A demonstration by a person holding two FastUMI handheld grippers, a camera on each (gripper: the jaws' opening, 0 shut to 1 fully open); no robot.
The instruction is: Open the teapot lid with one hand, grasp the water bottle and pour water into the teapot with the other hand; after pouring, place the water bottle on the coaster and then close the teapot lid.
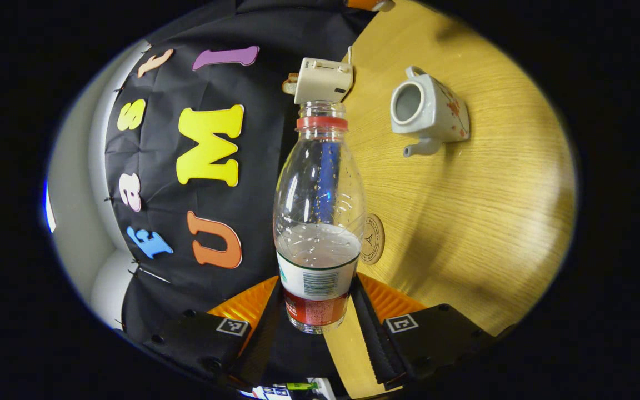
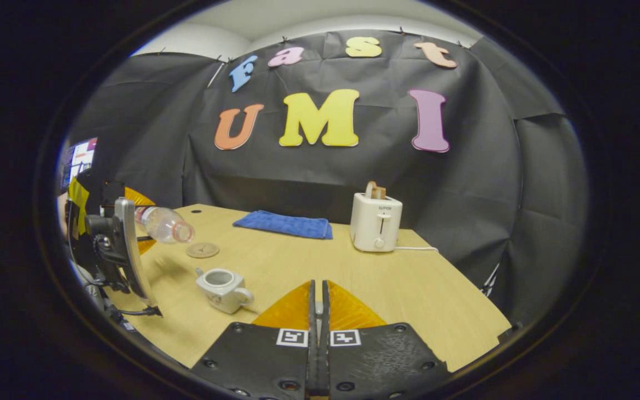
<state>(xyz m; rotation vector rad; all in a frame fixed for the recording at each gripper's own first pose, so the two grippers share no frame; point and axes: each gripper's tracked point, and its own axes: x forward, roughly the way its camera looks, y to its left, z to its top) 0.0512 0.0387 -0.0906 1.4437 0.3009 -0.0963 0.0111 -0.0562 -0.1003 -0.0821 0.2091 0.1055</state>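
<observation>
left gripper (image 1: 317, 311) clamped on the lower body of the water bottle (image 1: 319, 222), both fingers pressing its sides; bottle uncapped, part full. in the right gripper view the bottle (image 2: 163, 224) lies near horizontal at frame left, mouth toward frame right, held in the air above the tabletop (image 2: 298, 266).

teapot (image 1: 428, 114) upper right of the left gripper view, lid off, opening bare. in the right gripper view the teapot (image 2: 223, 289) sits below and right of the bottle mouth, apart from it. coaster (image 2: 202, 250) just beyond.

right gripper (image 2: 318, 311) fingers nearly together; whether the lid sits between them i cannot tell.

judgement: the mouth needs carrying over the opening before tipping further.
</observation>
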